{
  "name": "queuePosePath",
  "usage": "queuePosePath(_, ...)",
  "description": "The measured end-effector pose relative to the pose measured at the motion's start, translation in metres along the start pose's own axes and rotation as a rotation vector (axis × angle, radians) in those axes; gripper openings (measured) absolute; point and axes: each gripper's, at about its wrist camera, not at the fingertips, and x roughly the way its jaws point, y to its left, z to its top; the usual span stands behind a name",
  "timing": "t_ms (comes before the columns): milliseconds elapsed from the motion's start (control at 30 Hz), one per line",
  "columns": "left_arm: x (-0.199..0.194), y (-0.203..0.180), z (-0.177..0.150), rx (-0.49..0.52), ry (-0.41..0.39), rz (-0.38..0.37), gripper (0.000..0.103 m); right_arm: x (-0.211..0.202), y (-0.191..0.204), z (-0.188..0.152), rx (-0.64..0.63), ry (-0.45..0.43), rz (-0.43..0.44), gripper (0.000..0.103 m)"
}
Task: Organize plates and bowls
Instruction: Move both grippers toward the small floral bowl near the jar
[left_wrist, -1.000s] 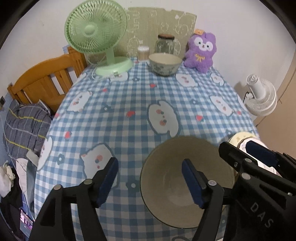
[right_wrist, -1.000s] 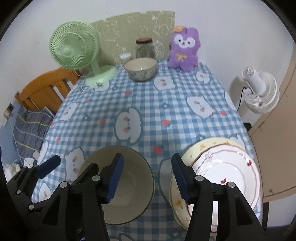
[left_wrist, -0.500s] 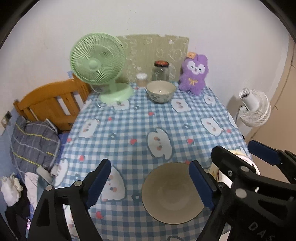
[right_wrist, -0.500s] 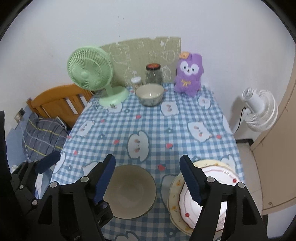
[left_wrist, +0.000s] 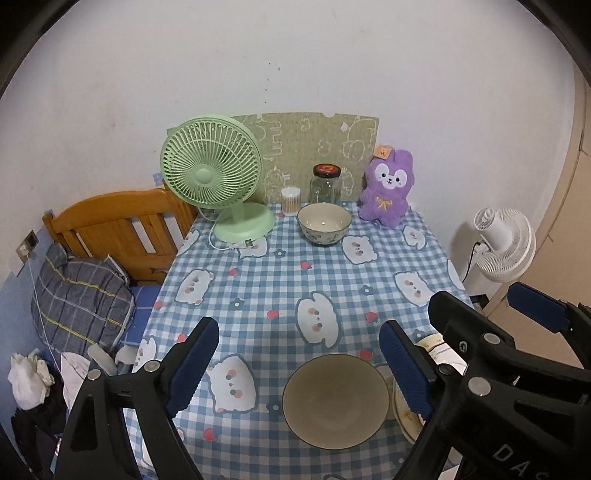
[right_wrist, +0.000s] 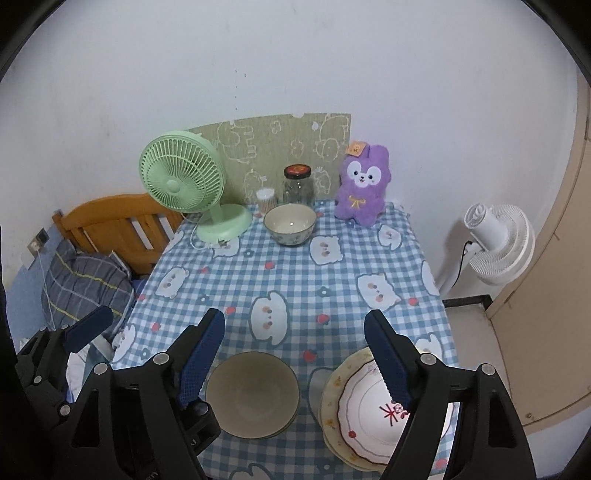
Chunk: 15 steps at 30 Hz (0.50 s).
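A plain beige bowl (left_wrist: 334, 400) (right_wrist: 253, 393) sits near the front edge of the checked table (left_wrist: 295, 273). To its right lies a white plate with red marks (right_wrist: 365, 410), stacked on a yellow-rimmed plate (right_wrist: 332, 380). A patterned bowl (left_wrist: 324, 223) (right_wrist: 290, 223) stands at the far end. My left gripper (left_wrist: 297, 325) hangs open above the beige bowl with nothing in it. My right gripper (right_wrist: 294, 315) hovers between the bowl and the plates; its jaws are opening and hold nothing. The right gripper's fingers (left_wrist: 461, 325) hide most of the plates in the left wrist view.
At the far end stand a green desk fan (left_wrist: 210, 173), a glass jar (left_wrist: 325, 184), a cotton swab tub (left_wrist: 290, 199) and a purple plush (left_wrist: 388, 188). A wooden bed frame (left_wrist: 118, 229) and bedding lie left. A white floor fan (left_wrist: 502, 243) stands right.
Both grippers have risen and drawn back from the table, and their jaws have spread wider. The beige bowl and the plates stay where they lay.
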Motion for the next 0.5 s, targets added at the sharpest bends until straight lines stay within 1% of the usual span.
queuePosePath(133, -0.006, 0.0, 0.003, -0.016, -0.011, -0.009, 0.089, -0.004, 0.001, 0.005, -0.004, -0.005, 0.0, 0.081)
queuePosePath(167, -0.007, 0.0, 0.005, -0.014, -0.01, -0.009, 0.088, -0.004, 0.001, 0.007, -0.007, -0.003, -0.014, 0.081)
queuePosePath(300, -0.009, -0.001, 0.01, 0.002, -0.028, -0.012, 0.088, -0.004, 0.004, 0.014, -0.007, -0.017, -0.017, 0.081)
queuePosePath(500, 0.0, 0.006, 0.025, 0.009, -0.019, -0.025, 0.088, 0.005, 0.009, 0.027, 0.035, -0.02, -0.052, 0.081)
